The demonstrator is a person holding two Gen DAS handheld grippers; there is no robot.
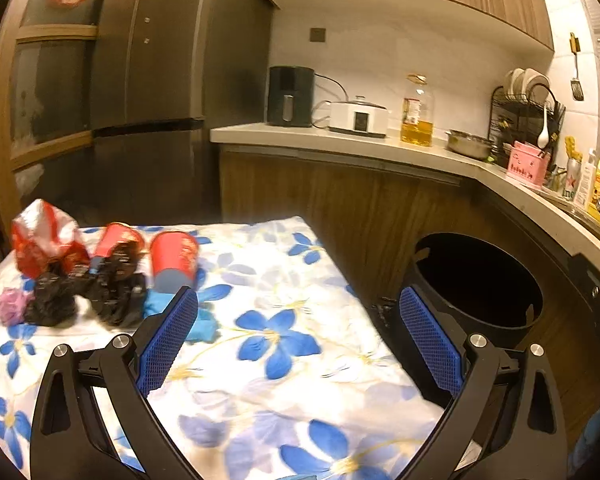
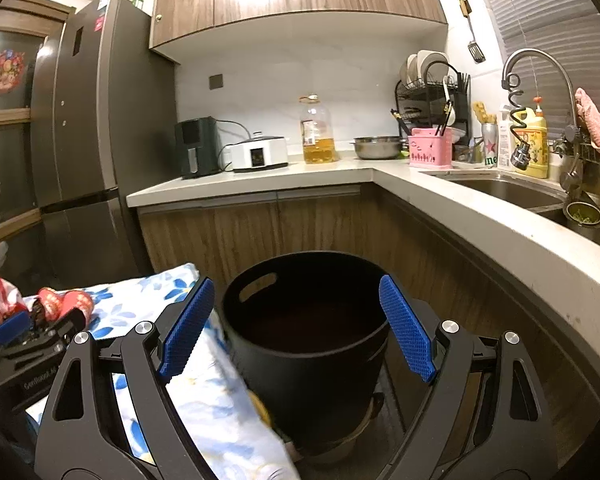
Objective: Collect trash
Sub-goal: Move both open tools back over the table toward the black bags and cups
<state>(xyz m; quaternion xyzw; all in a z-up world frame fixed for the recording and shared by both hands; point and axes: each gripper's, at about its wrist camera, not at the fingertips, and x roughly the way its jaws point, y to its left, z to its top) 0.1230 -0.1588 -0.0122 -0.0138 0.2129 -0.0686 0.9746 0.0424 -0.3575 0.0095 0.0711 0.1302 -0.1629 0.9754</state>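
Observation:
Trash lies at the far left of a table with a blue-flowered cloth (image 1: 284,304): a red-and-white wrapper (image 1: 44,236), two red paper cups (image 1: 174,260), crumpled black bags (image 1: 112,296), a purple scrap (image 1: 10,306) and a blue scrap (image 1: 202,326). A black bin (image 1: 478,284) stands on the floor to the table's right. My left gripper (image 1: 298,308) is open and empty above the cloth, right of the trash. My right gripper (image 2: 298,300) is open and empty, hovering over the black bin (image 2: 304,320). The left gripper (image 2: 32,328) also shows in the right wrist view.
An L-shaped kitchen counter (image 2: 440,196) wraps behind and right of the bin, carrying an air fryer (image 2: 198,146), a cooker, an oil bottle (image 2: 318,130), a metal bowl, a dish rack and a sink (image 2: 512,192). A tall fridge (image 2: 84,120) stands at the left.

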